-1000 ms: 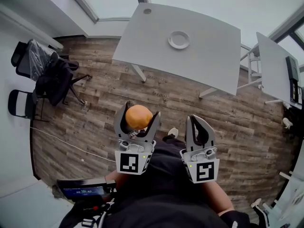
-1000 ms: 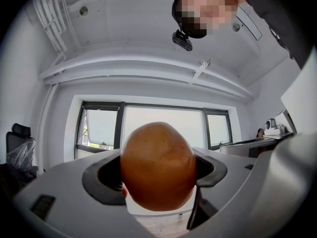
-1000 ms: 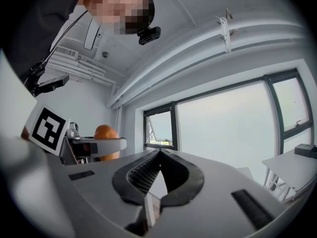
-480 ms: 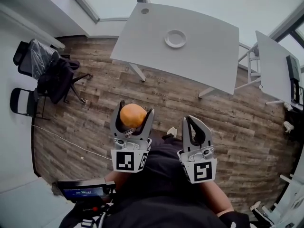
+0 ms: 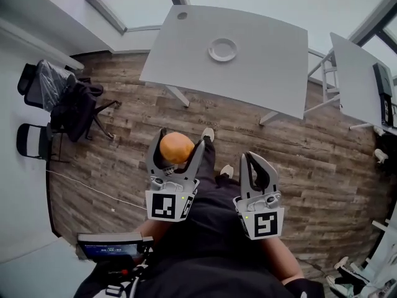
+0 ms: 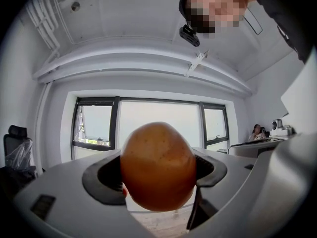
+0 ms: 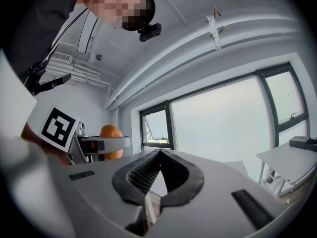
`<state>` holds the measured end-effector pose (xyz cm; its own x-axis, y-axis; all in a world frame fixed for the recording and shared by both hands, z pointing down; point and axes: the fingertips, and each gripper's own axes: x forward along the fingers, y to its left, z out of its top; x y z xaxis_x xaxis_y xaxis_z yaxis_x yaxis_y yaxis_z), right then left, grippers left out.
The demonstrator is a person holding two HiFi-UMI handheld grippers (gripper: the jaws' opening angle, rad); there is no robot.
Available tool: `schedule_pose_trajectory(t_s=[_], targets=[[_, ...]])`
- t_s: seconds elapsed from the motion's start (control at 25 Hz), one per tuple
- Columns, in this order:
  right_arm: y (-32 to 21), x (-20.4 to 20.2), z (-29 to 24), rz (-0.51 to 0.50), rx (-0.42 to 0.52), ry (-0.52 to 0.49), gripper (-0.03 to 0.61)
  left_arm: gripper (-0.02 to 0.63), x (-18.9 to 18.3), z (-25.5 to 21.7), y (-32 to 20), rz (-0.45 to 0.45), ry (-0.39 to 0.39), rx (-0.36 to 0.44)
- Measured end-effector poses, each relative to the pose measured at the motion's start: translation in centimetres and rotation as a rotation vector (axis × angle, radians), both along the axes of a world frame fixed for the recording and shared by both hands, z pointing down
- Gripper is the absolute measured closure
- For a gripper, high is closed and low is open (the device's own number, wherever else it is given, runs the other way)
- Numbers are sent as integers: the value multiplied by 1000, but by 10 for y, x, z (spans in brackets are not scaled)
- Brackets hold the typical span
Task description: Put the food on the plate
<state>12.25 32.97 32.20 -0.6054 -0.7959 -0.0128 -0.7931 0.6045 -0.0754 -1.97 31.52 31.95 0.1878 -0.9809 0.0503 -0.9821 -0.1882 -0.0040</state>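
Note:
My left gripper (image 5: 177, 151) is shut on an orange round food item (image 5: 176, 148), held over the wooden floor well short of the table. That orange food (image 6: 158, 166) fills the space between the jaws in the left gripper view, and it shows as a small orange ball (image 7: 111, 141) in the right gripper view. My right gripper (image 5: 260, 161) is shut with nothing in it, its tips meeting (image 7: 159, 155). A small white plate (image 5: 223, 49) sits empty near the middle of the white table (image 5: 267, 73), far ahead of both grippers.
A second white table (image 5: 353, 73) stands at the right. Black chairs with a dark coat (image 5: 65, 101) stand at the left wall. A dark handheld device (image 5: 111, 248) shows at the lower left. Wooden floor (image 5: 310, 160) lies between me and the table.
The table and plate have shifted slightly up and left in the head view. Both grippers keep their hold and stance; a shoe tip now shows beside the left gripper.

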Motion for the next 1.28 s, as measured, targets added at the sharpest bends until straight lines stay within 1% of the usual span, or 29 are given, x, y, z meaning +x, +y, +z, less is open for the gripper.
schedule_pose_trajectory(t_s=[0.2, 0.36, 0.52, 0.64, 0.84, 1.28], targets=[[-11, 21, 8, 67, -35, -25, 581, 261, 19, 3, -14, 51, 4, 6], [-22, 30, 7, 86, -32, -15, 581, 261, 26, 3, -23, 71, 4, 8], [-33, 31, 12, 92, -45, -16, 581, 261, 26, 5, -35, 76, 11, 9], [-44, 22, 14, 82, -43, -15, 581, 261, 24, 10, -44, 86, 13, -1], [-77, 7, 14, 86, -47, -3, 581, 261, 10, 14, -73, 90, 31, -9], [-163, -45, 16, 62, -84, 42, 581, 261, -35, 25, -156, 89, 76, -43]])
